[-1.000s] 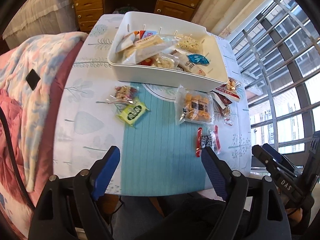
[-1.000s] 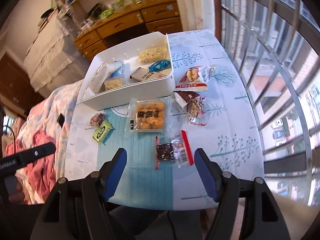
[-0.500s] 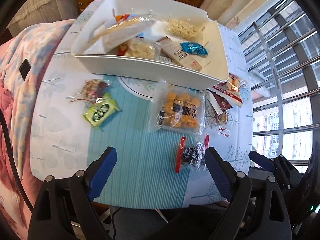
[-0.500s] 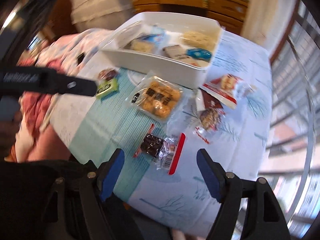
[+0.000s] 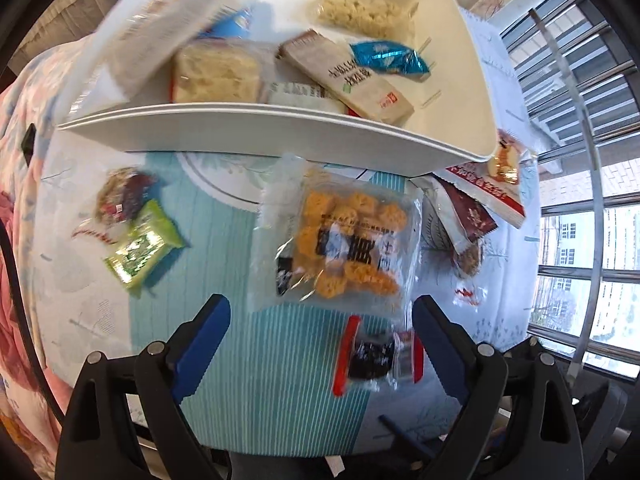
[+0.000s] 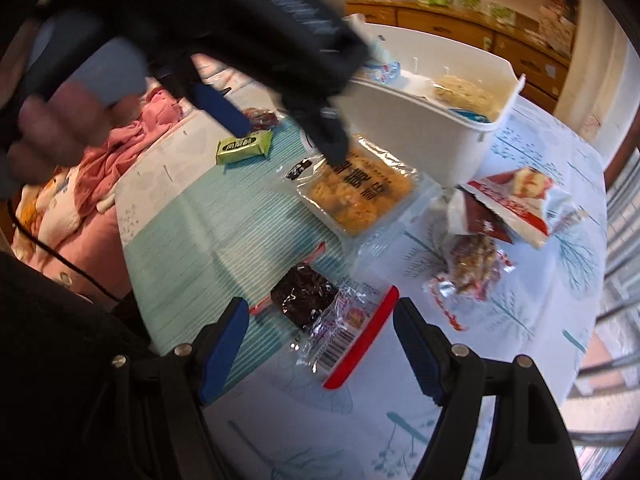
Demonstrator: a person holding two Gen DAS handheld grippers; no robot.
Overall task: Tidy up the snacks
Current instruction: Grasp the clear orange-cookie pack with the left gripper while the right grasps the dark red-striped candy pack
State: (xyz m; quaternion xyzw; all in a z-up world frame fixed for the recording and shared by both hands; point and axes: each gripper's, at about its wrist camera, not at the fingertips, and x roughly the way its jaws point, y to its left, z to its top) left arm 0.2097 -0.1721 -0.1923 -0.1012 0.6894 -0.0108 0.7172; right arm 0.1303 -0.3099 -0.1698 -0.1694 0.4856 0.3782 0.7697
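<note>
The clear bag of orange puffed snacks (image 5: 344, 240) lies flat on the table (image 5: 256, 392) just in front of the white bin (image 5: 280, 128), its long axis running away from the bin's front wall. The left gripper (image 5: 320, 328) hangs above the bag's near end, jaws wide and opening, pads off it. Nearer than the bag lies a red-edged dark cake packet (image 6: 320, 308), slanted, between the wide, empty jaws of the right gripper (image 6: 320, 336). Left of the bag sits a green wrapper (image 5: 140, 248) with bare striped cloth between; right of it red packets (image 5: 484, 196) crowd the bin's corner
</note>
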